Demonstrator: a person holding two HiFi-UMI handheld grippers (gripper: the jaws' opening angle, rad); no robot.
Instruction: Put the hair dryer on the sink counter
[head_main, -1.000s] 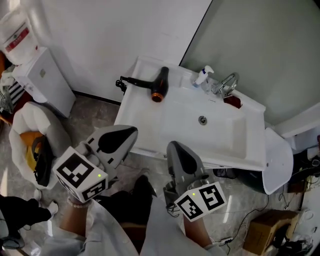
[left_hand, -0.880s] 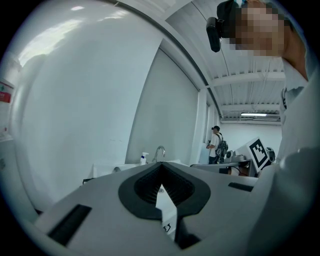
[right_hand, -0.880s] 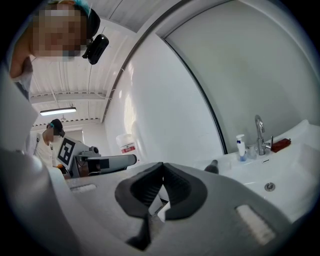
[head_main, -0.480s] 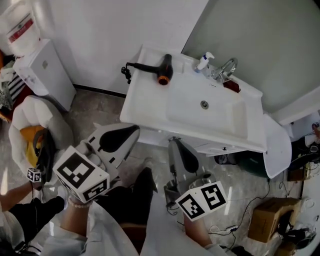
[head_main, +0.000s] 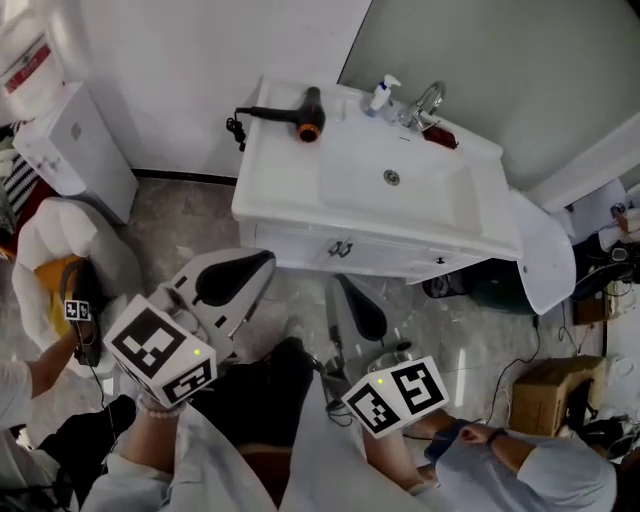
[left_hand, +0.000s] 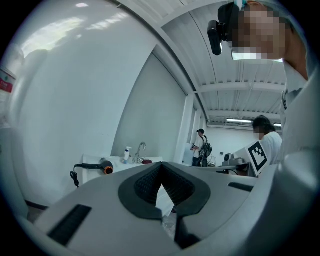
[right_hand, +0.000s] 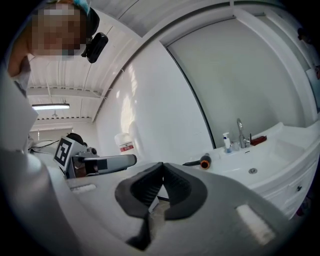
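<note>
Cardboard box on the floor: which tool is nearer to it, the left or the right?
Right. The cardboard box lies on the floor out to the side of the right tool; the left tool is farther off, beyond the right one.

A white wall (head_main: 200, 60) meets a duller grey-green panel (head_main: 520, 70) along 1 dark slanted seam. The floor (head_main: 190, 230) is pale marbled tile, and a thin cable (head_main: 497, 392) trails across it at the right. At the left stands a white water dispenser (head_main: 70, 150) (its bottle wears a red label), with a white padded seat (head_main: 45, 250) just beside it. A cardboard box (head_main: 545, 405) sits low at the right. In the left gripper view, 1 strip light (left_hand: 245, 120) glows under a ribbed white ceiling (left_hand: 225, 75).
</note>
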